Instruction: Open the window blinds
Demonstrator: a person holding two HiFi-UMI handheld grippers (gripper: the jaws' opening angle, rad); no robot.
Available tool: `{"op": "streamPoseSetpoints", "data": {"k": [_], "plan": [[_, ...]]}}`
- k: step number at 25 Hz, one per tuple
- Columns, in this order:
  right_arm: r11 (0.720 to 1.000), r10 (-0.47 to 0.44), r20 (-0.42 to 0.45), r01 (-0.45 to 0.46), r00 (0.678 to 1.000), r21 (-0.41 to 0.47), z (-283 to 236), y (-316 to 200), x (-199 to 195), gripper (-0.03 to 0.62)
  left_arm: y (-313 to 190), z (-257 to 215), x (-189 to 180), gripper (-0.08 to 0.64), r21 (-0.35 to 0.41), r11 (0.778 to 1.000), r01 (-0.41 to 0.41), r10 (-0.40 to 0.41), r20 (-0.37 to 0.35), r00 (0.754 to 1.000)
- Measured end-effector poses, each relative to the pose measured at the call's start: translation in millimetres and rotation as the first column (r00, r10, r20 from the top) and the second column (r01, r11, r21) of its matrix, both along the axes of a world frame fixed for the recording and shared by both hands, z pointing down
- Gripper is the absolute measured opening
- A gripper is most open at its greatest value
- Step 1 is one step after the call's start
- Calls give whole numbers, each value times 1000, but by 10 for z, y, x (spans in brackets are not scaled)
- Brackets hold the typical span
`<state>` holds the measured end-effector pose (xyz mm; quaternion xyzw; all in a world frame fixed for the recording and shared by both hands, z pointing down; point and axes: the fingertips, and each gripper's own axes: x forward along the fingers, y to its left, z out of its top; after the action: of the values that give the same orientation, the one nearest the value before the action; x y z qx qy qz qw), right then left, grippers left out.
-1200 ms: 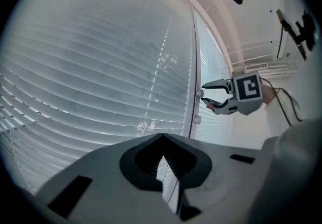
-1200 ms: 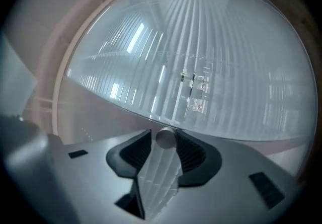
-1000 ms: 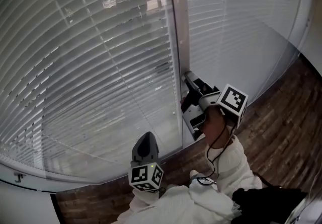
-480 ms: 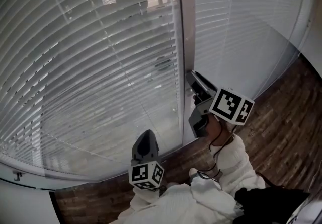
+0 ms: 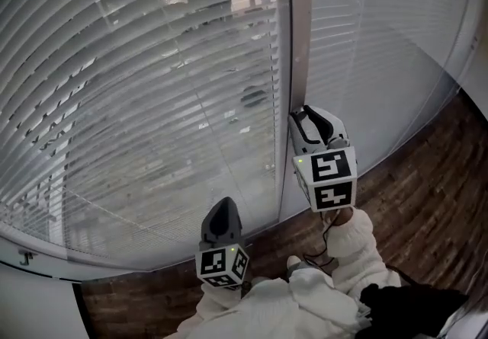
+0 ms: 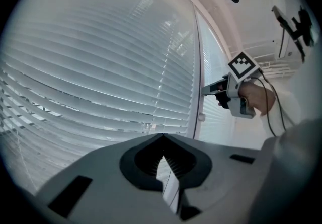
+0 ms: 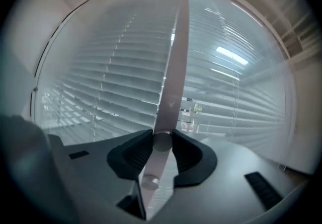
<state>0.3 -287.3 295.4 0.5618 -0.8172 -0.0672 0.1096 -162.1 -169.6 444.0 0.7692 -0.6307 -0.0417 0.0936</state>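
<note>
Hanging lowered with slats part-tilted, the blinds (image 5: 152,101) flank a central mullion (image 5: 299,25); beside it the right gripper (image 5: 305,120), jaws just closing, clamps their tilt wand (image 7: 168,92), while the left gripper (image 5: 221,208) hovers lower, jaws together, empty.

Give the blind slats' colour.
Slats are white; left gripper view shows them best.
</note>
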Motion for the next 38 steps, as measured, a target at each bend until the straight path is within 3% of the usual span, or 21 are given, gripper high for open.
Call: {"op": "streamPoseSetpoints", "data": {"k": [3,6,10,13,17,22,24,38], "plan": [[998,30,-196,-18,980,66,-14,20,-50,129,1,-9,-28,-2,1,1000,8,-8,10,1000],[991,70,-382,-21,922,133,9,36,-76,129,-1,-15,-53,-2,4,1000,15,-15,13,1000],[978,102,-539,16,836,210,38,48,-107,129,-4,-9,-76,-2,4,1000,22,-22,12,1000],[965,123,-648,63,752,256,59,64,-132,129,-7,-9,-90,-2,7,1000,30,-30,15,999],[947,151,-775,134,614,292,112,60,-143,129,-35,-12,-105,-2,12,999,40,-40,26,999],[919,213,-879,217,427,329,165,59,-136,129,-50,-17,-108,-1,12,999,53,-54,30,998],[911,233,-900,241,369,334,176,64,-136,129,-48,-18,-103,-2,11,998,58,-59,30,998],[837,316,-946,446,77,316,228,102,-135,130,-105,-29,92,-1,15,996,82,-83,27,996]]}}
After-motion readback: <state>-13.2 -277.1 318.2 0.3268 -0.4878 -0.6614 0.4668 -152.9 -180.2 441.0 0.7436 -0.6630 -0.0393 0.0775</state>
